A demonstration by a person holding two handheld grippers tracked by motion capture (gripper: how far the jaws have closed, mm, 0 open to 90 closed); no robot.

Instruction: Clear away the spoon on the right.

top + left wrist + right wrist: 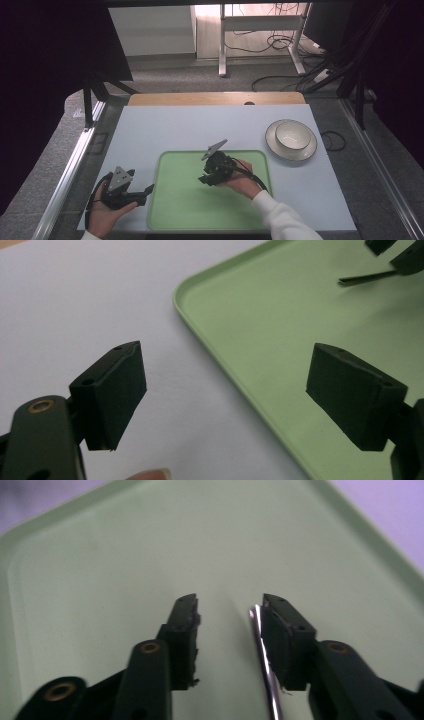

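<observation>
My right gripper (205, 179) hovers low over the middle of a light green tray (175, 210), and its fingers point left. In the right gripper view its jaws (227, 615) stand apart. A thin shiny metal handle (262, 650) lies along the inner face of the right-hand pad, clear of the other pad. Which utensil it belongs to I cannot tell. My left gripper (147, 192) rests in a hand at the tray's left edge. It is wide open (225, 395) with nothing between the pads, over the white table and the tray's rim (215, 340).
A white bowl (292, 135) sits on a white plate (272, 142) at the back right of the white table top (175, 130). The left gripper view catches the right gripper (400, 255) far off, with a thin dark strip (367, 277) jutting from it.
</observation>
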